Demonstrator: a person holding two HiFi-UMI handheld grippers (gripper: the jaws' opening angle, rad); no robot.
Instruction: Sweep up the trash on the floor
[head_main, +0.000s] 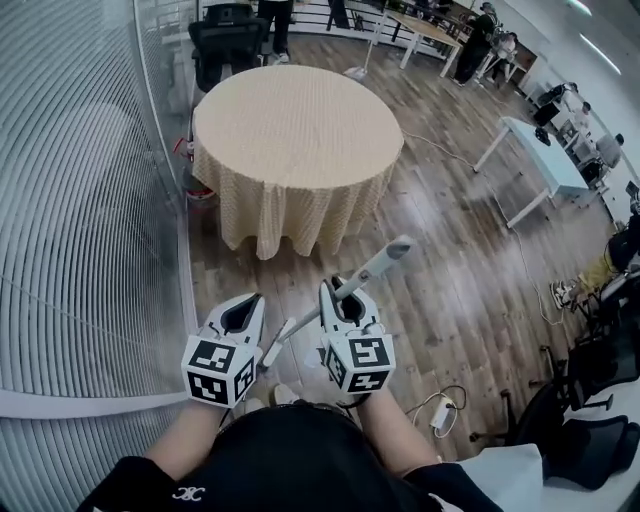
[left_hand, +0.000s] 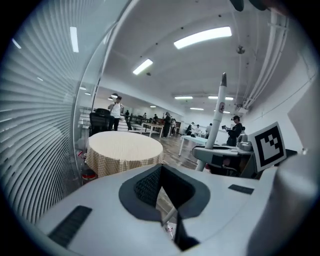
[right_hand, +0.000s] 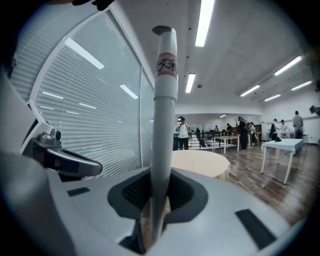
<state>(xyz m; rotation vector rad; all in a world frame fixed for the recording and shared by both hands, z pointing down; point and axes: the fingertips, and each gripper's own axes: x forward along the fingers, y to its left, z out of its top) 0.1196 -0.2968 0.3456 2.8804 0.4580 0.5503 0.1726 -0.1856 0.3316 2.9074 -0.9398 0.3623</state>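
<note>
**Right tongs clamped on the long handle, left tongs nearly closed**

In the head view the two grippers sat side by side at lower centre, above the wooden floor (head_main: 450, 290). The right gripper (head_main: 333, 295) had its tongs clamped on a long grey handle (head_main: 378, 264). The handle slanted from between the two grippers up toward the right, and its capped end pointed to the middle of the frame. In the right gripper view the same handle rose straight up the centre from between the tongs, with a printed band near its top. Its lower part ran down to the left, just beside the left gripper (head_main: 247, 305). The bottom end was hidden behind the person's arms and dark top.

The left gripper's tongs stood narrow, with only a slit between them and nothing plainly gripped. A thin pale strip showed through that slit in the left gripper view. It was possibly the lower handle beyond the tongs, but it was too small to tell.

A round bench (head_main: 298, 130) under a pale checked cloth filled the upper centre. A ribbed glass wall (head_main: 80, 200) took up the left side. A white bench (head_main: 545, 160) stood near the right edge. A cable (head_main: 440, 415) lay on the floor at lower right, near dark office chairs (head_main: 590, 400). People (head_main: 475, 40) stood along the top edge.
</note>
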